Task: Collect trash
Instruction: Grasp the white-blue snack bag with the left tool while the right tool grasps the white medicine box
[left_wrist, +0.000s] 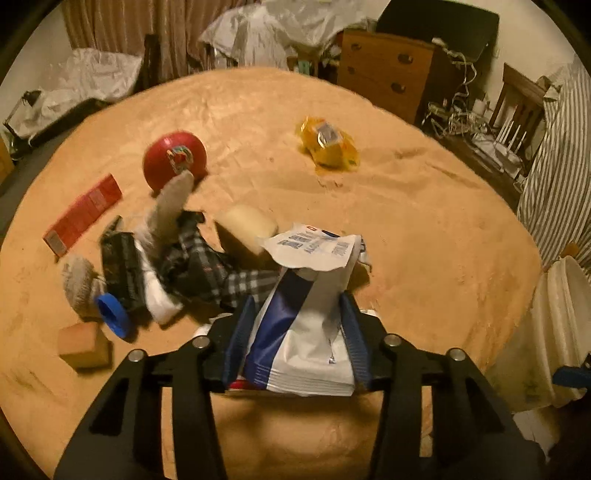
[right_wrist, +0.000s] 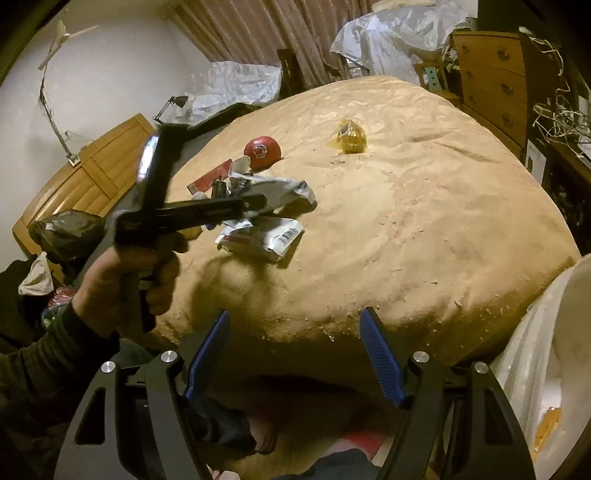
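My left gripper is shut on a white and blue snack wrapper, held above the tan bed cover. In the right wrist view the left gripper holds that wrapper over another crumpled wrapper with a barcode lying on the bed. A yellow wrapper lies further back; it also shows in the right wrist view. My right gripper is open and empty, off the bed's near edge.
A red ball, a red flat box, a plaid-clothed stuffed toy, a blue cap and a wooden block lie on the bed. A white bag-lined bin stands at the right. A wooden dresser stands behind.
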